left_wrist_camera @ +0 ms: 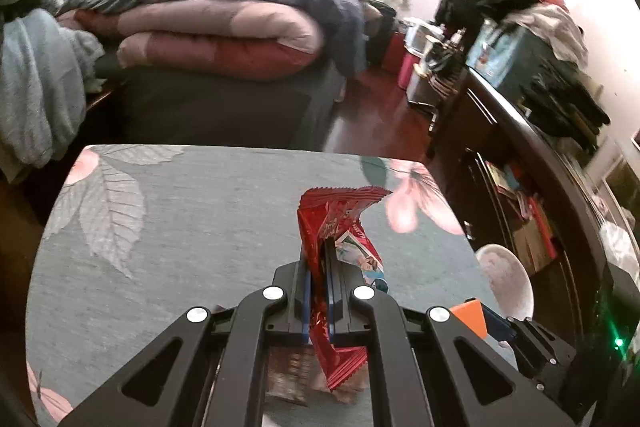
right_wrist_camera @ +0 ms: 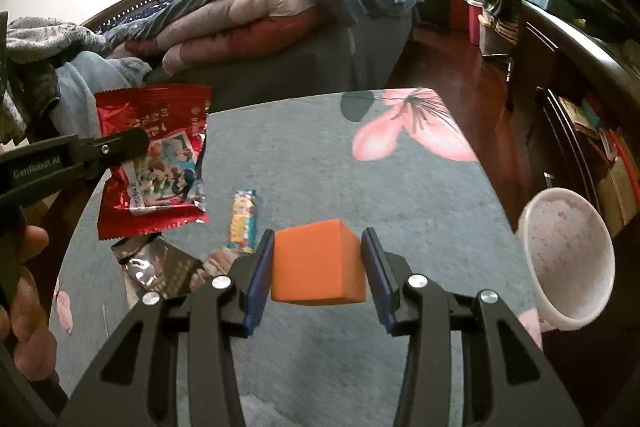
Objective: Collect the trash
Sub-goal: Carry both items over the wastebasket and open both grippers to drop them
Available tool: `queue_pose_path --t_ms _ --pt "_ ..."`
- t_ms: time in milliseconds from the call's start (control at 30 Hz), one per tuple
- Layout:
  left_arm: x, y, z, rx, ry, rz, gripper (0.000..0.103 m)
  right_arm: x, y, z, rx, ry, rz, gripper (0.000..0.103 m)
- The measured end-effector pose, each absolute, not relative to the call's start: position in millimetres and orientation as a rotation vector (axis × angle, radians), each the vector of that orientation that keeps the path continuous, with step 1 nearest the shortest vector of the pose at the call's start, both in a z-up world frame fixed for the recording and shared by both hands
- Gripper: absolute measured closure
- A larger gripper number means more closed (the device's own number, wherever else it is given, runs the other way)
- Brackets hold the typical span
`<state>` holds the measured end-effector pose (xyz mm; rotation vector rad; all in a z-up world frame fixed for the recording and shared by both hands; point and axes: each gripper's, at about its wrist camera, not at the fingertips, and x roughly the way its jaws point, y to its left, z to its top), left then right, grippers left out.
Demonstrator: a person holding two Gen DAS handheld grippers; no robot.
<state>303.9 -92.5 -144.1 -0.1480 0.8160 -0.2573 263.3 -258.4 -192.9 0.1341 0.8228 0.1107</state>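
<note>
My left gripper (left_wrist_camera: 318, 247) is shut on a red snack wrapper (left_wrist_camera: 340, 219) and holds it above the flowered table (left_wrist_camera: 200, 207). The wrapper also shows in the right wrist view (right_wrist_camera: 156, 163), hanging from the left gripper (right_wrist_camera: 132, 143). My right gripper (right_wrist_camera: 318, 241) is shut on an orange cube (right_wrist_camera: 318, 263) above the table (right_wrist_camera: 400, 195). A small blue and yellow candy wrapper (right_wrist_camera: 243, 221) and a dark silver-lined wrapper (right_wrist_camera: 160, 267) lie on the table. The dark wrapper also shows under the left gripper (left_wrist_camera: 288, 375).
A white paper cup (right_wrist_camera: 568, 255) lies tilted at the table's right edge, also in the left wrist view (left_wrist_camera: 506, 279). A bed with folded quilts (left_wrist_camera: 216, 39) stands beyond the table. A dark cluttered shelf unit (left_wrist_camera: 532, 155) runs along the right.
</note>
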Motion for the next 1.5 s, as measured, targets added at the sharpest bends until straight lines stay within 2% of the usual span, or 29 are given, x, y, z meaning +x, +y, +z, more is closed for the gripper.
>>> queue_pose_path --t_ms 1000,1267,1500 --pt "269.8 -310.9 -152.3 0.069 0.837 -0.571 0.097 195.4 -474.8 -195.6 0.361 0.722 -0.197 0.059" --pt "278.7 -378.2 -168.5 0.133 0.846 -0.637 0.097 197.6 -541.4 -215.1 0.422 0.717 -0.313 0.059" --pt "299.3 -432.6 -203.0 0.180 0.891 -0.648 0.097 211.4 -584.3 -241.0 0.429 0.740 -0.383 0.059"
